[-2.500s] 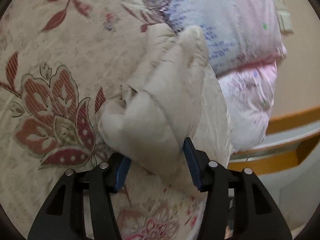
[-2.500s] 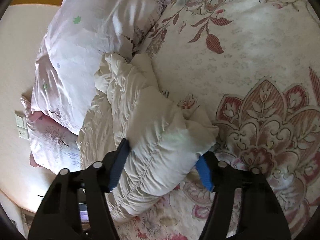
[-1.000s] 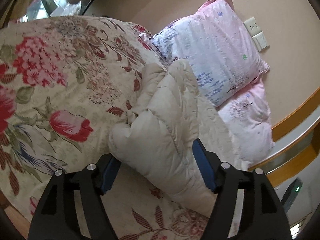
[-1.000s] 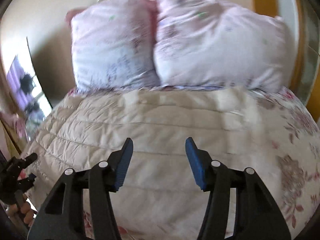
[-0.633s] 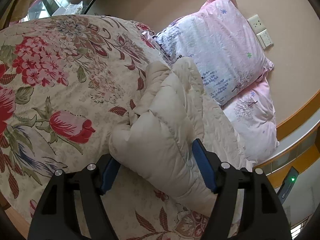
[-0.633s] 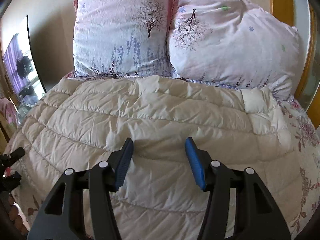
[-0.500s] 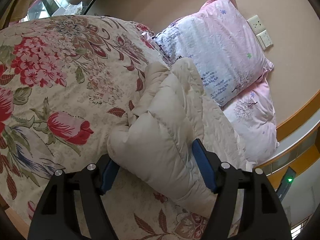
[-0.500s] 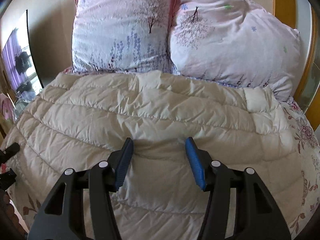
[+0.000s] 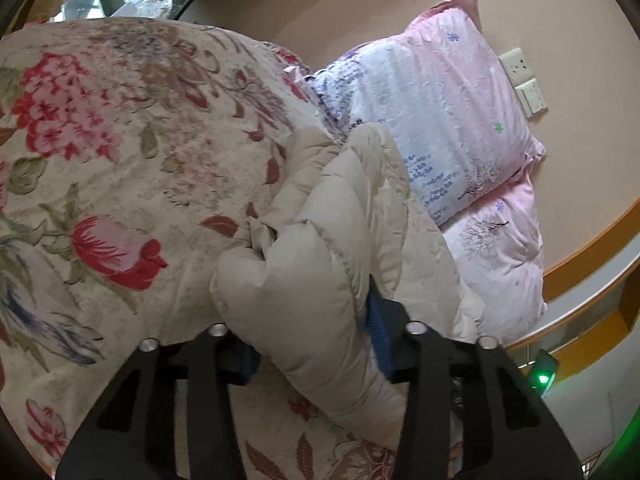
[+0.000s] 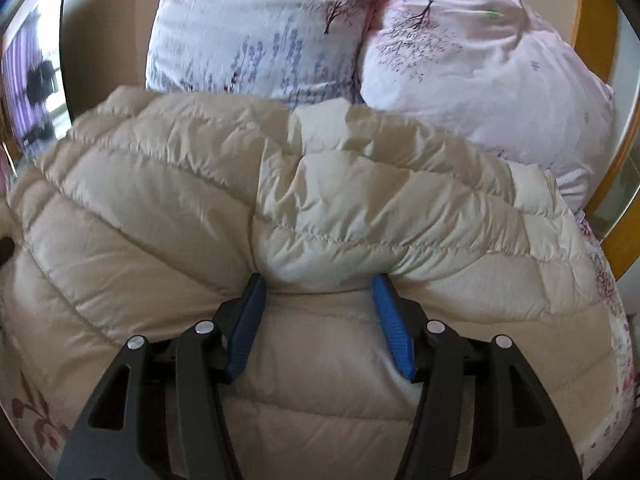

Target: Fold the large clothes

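**Pinching the puffy coat for its next fold**

Gripping thick padding takes a deep bite: the left tool is clenched on a bulging end of the cream quilted coat, and the right tool squeezes a ridge of it, apparently closing. Lift both together, level, so the filling does not slip. The coat lies on the floral bedspread, its far edge against two pink pillows.
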Motion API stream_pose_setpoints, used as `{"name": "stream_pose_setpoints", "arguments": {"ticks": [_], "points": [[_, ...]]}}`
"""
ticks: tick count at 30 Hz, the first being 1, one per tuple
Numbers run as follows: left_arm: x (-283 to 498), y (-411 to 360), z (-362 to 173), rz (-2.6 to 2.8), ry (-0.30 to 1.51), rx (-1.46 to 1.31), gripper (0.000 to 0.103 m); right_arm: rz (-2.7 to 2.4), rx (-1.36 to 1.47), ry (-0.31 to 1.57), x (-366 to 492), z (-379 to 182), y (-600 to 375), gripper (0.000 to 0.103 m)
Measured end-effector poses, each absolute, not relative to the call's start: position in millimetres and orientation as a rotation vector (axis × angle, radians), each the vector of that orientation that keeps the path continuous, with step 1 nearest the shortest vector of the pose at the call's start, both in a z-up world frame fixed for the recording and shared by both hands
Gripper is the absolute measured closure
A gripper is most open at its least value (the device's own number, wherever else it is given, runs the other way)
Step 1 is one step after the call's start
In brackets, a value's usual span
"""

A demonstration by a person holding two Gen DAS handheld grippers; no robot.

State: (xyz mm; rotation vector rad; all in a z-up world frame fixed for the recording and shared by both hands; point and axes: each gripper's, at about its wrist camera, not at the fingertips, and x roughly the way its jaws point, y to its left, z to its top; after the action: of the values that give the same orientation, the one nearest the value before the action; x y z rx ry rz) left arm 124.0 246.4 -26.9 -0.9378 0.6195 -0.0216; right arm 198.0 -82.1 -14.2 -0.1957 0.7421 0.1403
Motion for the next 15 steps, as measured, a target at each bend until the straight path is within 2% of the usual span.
{"name": "stream_pose_setpoints", "arguments": {"ticks": [2, 5, 15], "points": [[124.9, 243.8, -20.3, -0.040, 0.603, -0.918, 0.071, 0.134, -0.211, 0.746, 197.9, -15.5, -79.9, 0.045], [125.9, 242.0, -10.9, -0.072, 0.578, -0.901, 0.076, 0.131, -0.220, 0.750, 198.3, -16.5, -78.9, 0.045], [127.1, 205.9, 46.3, -0.322, 0.426, -0.798, 0.078, 0.174, -0.156, 0.790, 209.0, -18.8, -85.8, 0.045]]}}
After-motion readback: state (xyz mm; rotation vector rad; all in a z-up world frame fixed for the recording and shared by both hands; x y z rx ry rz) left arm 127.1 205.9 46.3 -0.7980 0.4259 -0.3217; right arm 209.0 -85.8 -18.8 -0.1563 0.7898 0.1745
